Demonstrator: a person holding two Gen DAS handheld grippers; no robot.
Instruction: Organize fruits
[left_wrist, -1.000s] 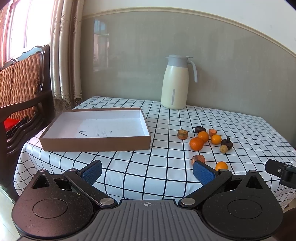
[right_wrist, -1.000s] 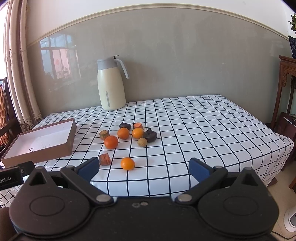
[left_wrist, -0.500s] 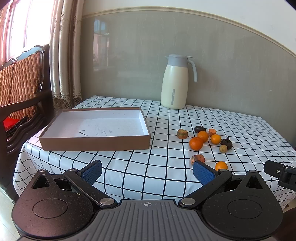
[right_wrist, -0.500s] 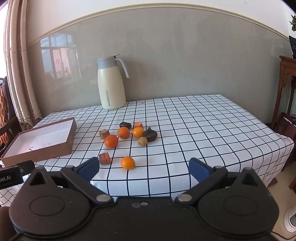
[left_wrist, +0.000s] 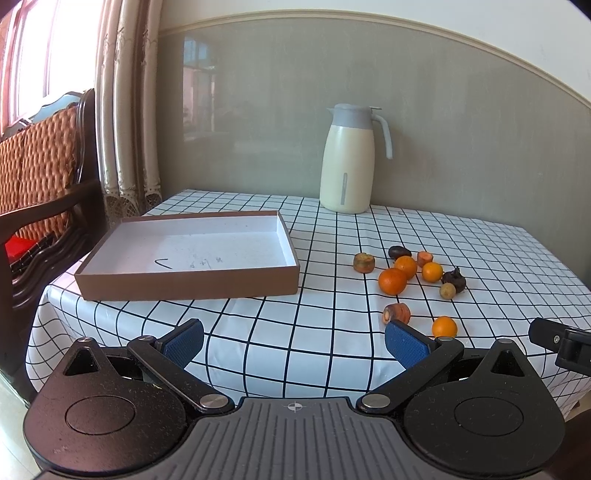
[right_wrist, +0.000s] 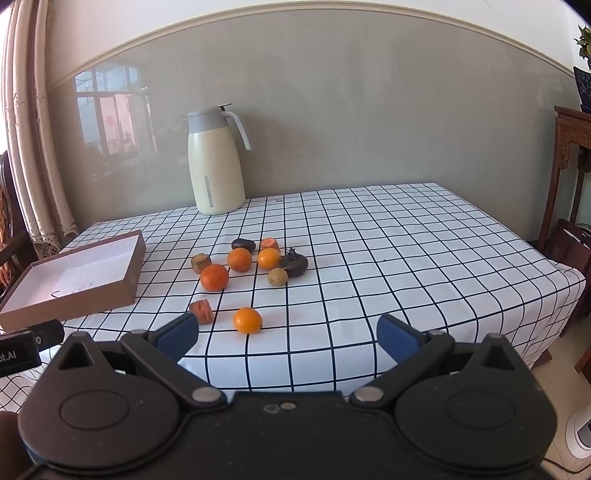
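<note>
Several small fruits lie loose on the checked tablecloth: a near orange (right_wrist: 247, 320) (left_wrist: 444, 326), a larger orange (right_wrist: 214, 277) (left_wrist: 392, 281), two more oranges (right_wrist: 239, 259), a cut reddish piece (right_wrist: 201, 311) (left_wrist: 397, 313), dark fruits (right_wrist: 293, 264) and a tan one (right_wrist: 277, 276). An empty brown cardboard box (left_wrist: 110, 282) (right_wrist: 138, 254) sits at the left. My left gripper (left_wrist: 293, 345) is open and empty before the table's front edge. My right gripper (right_wrist: 286, 338) is open and empty, short of the near orange.
A cream thermos jug (left_wrist: 347, 160) (right_wrist: 216, 164) stands at the back of the table. A wooden chair with an orange cushion (left_wrist: 40, 155) stands left of the table. A dark wooden cabinet (right_wrist: 570, 177) stands at the right. Curtains (left_wrist: 122, 110) hang at the back left.
Both grippers have drifted slightly; the table view has shifted a little. Nothing on the table has moved and both grippers have stayed open.
</note>
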